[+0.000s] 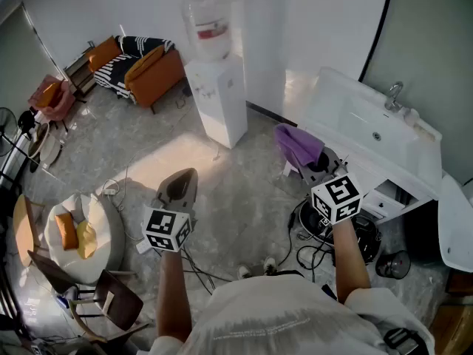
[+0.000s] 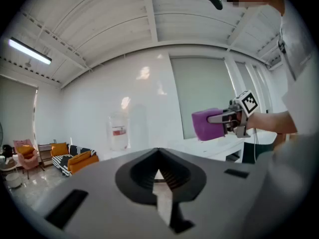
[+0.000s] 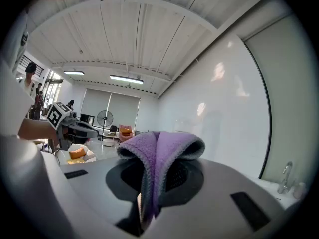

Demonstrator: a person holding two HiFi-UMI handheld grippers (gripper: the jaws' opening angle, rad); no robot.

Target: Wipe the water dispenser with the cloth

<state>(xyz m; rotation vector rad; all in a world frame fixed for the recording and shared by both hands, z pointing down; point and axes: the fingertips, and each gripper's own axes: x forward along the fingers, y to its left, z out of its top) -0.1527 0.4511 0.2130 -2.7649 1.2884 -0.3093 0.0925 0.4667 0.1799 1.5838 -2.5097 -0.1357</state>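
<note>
Approach step, no wiping yet. Right gripper fingers pinched tight on folded purple cloth; left gripper fingers closed, empty. Water dispenser well ahead by wall. Next, I'd guess: carry cloth over to it.

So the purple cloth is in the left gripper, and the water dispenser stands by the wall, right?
No: the cloth is held in the right gripper, as the right gripper view shows. The left gripper is shut and empty. The water dispenser does stand by the wall.
</note>
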